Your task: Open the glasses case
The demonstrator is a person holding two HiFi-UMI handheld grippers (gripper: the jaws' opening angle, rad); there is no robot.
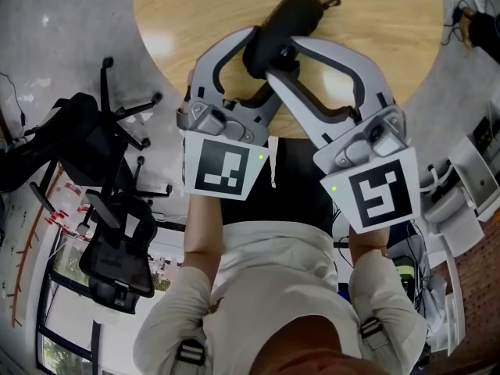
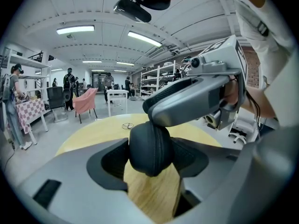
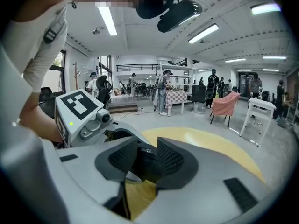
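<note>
Fingers (image 2: 113, 161) of the left gripper (image 2: 150, 149) are closed on the black glasses case (image 2: 149, 143), with 1 ribbed pad pressed against each side of its rounded near end. Head view confirms this. The case sits in that grip above the near edge of the round wooden table (image 1: 375, 22), its long body angled away from the person and out over the tabletop. Whether the far end rests on the wood cannot be told. Case halves lie together, and the zip seam runs unbroken down the visible end. Right gripper (image 3: 145, 161) comes in from the right and meets the case just beyond the left fingers. Its fingers (image 3: 174, 158) stand slightly apart, with a dark edge of the case in the narrow gap between them. 2 black office chairs (image 1: 117, 233) stand on the grey floor (image 1: 47, 53) left of the table.
</note>
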